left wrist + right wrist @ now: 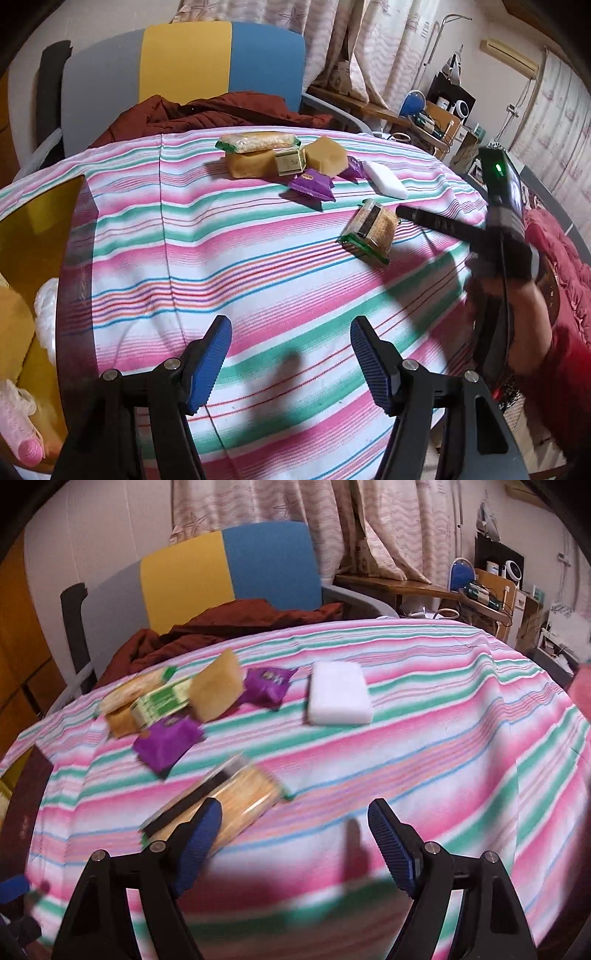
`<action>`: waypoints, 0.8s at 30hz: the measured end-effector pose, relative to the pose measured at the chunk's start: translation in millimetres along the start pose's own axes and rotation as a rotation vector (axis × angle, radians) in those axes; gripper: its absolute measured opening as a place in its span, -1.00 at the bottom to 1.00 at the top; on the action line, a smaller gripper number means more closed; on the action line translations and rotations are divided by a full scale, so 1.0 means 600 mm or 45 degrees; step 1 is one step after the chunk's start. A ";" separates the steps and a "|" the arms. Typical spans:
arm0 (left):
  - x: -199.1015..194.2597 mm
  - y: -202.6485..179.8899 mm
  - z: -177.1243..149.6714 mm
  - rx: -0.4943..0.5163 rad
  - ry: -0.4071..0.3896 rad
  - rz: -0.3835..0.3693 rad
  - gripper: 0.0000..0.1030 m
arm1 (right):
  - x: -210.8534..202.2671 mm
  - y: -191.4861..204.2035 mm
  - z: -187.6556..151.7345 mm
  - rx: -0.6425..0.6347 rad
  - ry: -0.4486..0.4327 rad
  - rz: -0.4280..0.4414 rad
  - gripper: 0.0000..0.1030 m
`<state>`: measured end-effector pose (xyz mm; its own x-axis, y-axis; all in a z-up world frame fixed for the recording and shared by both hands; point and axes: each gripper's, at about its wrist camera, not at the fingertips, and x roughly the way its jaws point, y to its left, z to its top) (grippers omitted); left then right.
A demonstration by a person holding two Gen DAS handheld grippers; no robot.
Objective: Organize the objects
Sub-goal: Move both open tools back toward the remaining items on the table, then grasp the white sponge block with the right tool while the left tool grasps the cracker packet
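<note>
On the striped cloth (pixel 221 266) a cluster lies at the far side: a long cracker packet (pixel 258 142), two tan blocks (pixel 249 164) (pixel 327 153), a small green box (pixel 291 162), two purple packets (pixel 314 184) (pixel 352 168) and a white block (pixel 382 179). A green-edged cracker packet (pixel 369 230) lies apart, nearer. My left gripper (pixel 291 325) is open over bare cloth, holding nothing. My right gripper (pixel 294 808) is open too; the cracker packet (pixel 229 801) lies just left of its left finger (pixel 201 834), outside the jaws. The white block (pixel 338 694) sits farther ahead.
A chair with a yellow and blue back (pixel 184 62) stands behind the table, a dark red jacket (pixel 221 110) on its seat. A yellow container (pixel 33 229) sits at the left edge. A cluttered desk (pixel 436 118) is at the back right. A red sleeve (pixel 565 302) is at the right.
</note>
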<state>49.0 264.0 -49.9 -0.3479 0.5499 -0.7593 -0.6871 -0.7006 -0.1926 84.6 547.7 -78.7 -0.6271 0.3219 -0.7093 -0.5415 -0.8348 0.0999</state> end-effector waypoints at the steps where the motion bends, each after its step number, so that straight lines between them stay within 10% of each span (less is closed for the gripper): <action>1: 0.000 0.002 0.002 -0.003 -0.004 0.005 0.32 | 0.007 -0.007 0.012 0.011 -0.004 -0.005 0.60; 10: 0.012 0.006 0.014 -0.008 0.010 0.034 0.32 | 0.117 -0.045 0.127 0.066 0.034 -0.055 0.60; 24: 0.081 -0.077 0.077 0.201 0.011 -0.027 0.32 | 0.151 -0.033 0.120 0.000 0.102 -0.108 0.10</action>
<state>34.6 344.1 -49.4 -0.3272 0.5597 -0.7614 -0.7861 -0.6084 -0.1094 -1.9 625.7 -94.7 -0.5323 0.3549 -0.7685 -0.5910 -0.8058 0.0372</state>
